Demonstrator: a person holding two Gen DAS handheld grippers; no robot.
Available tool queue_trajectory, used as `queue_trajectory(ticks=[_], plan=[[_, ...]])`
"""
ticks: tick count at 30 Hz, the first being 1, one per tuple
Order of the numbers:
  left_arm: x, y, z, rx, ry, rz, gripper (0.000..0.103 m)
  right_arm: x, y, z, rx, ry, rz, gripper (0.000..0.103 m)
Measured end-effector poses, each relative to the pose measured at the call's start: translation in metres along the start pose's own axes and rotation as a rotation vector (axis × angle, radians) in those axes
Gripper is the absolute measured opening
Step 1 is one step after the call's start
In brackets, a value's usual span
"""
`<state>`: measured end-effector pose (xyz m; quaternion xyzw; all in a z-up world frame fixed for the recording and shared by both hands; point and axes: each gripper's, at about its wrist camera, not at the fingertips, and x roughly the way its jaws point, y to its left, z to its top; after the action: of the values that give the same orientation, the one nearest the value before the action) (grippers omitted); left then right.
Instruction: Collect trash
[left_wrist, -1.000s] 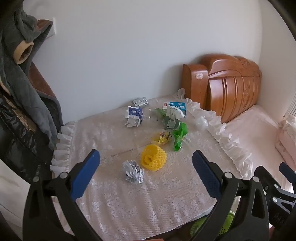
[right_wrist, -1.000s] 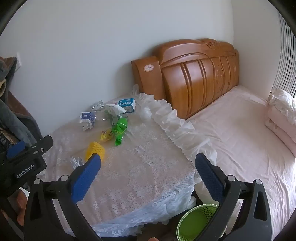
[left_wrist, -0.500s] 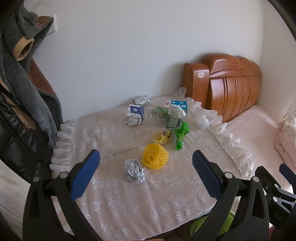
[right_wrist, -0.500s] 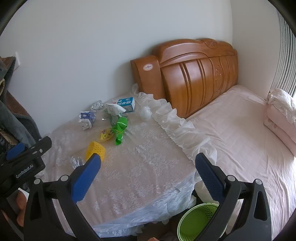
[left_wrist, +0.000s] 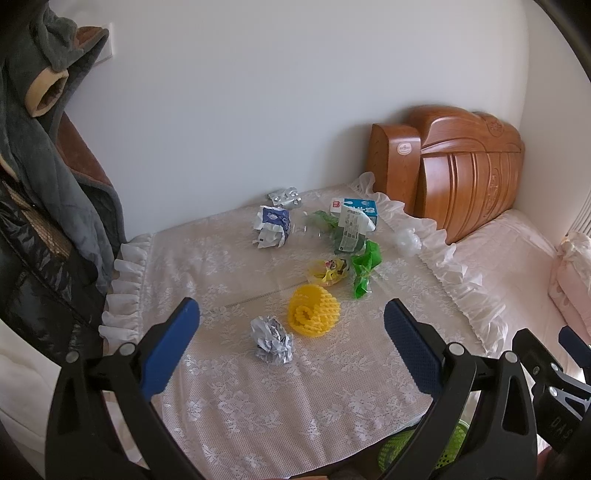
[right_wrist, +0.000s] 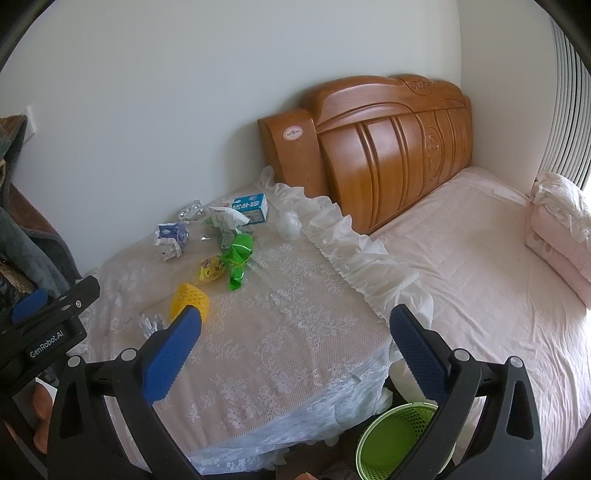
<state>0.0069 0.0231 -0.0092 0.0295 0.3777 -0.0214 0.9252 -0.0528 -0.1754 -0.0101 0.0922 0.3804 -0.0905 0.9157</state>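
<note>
Trash lies on a lace-covered table (left_wrist: 229, 398): a crumpled foil ball (left_wrist: 272, 340), a yellow foam net (left_wrist: 313, 316), a yellow wrapper (left_wrist: 330, 271), a green wrapper (left_wrist: 364, 269), a blue-white packet (left_wrist: 272, 226), a blue milk carton (left_wrist: 357, 209) and a foil blister pack (left_wrist: 286, 196). My left gripper (left_wrist: 291, 339) is open and empty, above the foil ball and foam net. My right gripper (right_wrist: 295, 347) is open and empty over the table's near right part (right_wrist: 288, 343). A green mesh bin (right_wrist: 395, 443) stands on the floor below it.
A wooden headboard (right_wrist: 380, 155) and a pink bed (right_wrist: 480, 280) lie to the right. Dark coats (left_wrist: 40, 192) hang at the left of the table. A clear plastic wad (left_wrist: 406, 240) sits by the table's frilled right edge. The wall is behind.
Both views have shifted slightly; the left gripper has drawn a little nearer the foil ball and foam net. Both grippers stay open and the trash has not moved.
</note>
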Motion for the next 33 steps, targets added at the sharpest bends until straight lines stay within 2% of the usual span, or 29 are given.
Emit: queue_trajectory(ticks=[33], plan=[[0.004, 0.0032, 0.0038, -0.004, 0.005, 0.0, 0.096, 0.004, 0.0032, 0.0084, 0.0, 0.002, -0.008, 0.101]])
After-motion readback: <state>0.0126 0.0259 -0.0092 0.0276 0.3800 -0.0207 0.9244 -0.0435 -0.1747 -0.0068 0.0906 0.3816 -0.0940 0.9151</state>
